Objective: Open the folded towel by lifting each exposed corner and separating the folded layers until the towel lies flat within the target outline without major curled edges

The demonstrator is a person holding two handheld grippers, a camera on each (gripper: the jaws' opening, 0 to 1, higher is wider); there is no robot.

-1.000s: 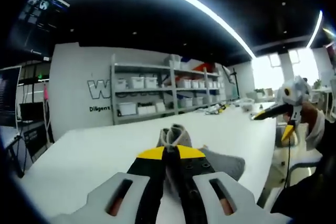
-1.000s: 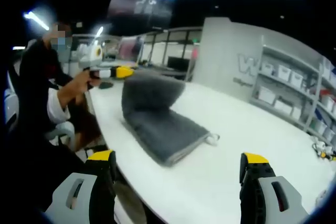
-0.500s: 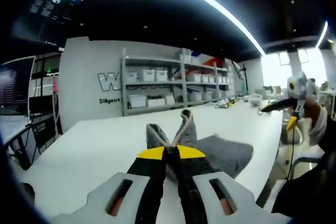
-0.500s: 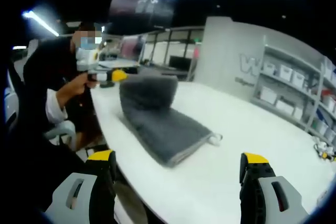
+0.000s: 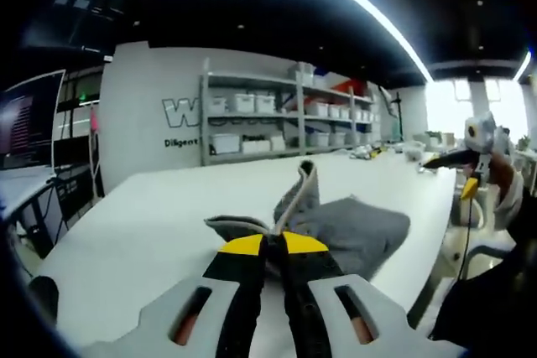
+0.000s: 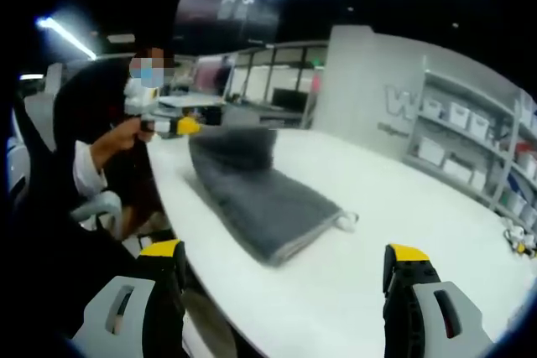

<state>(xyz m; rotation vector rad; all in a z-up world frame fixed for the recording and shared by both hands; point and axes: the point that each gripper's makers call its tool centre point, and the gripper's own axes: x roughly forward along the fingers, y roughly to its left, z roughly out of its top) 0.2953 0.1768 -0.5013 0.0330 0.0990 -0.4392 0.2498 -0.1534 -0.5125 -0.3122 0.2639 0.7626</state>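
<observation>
Left gripper view shows my left gripper point(image 5: 270, 245) with its yellow tips pinched tight on a corner of the gray towel point(image 5: 352, 230). That corner is lifted off the white tabletop point(image 5: 159, 215) and stands up in a little peak. The other part of the towel lies flat, close to the tabletop's near edge on the right side of this view. I see lots of bare tabletop on the far side, toward the gray shelves point(image 5: 268, 123).

In the right gripper view, my right gripper point(image 6: 285, 262) is spread wide and holds nothing. It hangs off the near edge of the tabletop point(image 6: 403, 207), well apart from the towel point(image 6: 260, 203). The left gripper point(image 6: 180, 126) holds the raised end there. Bare tabletop stretches to the right in this view.
</observation>
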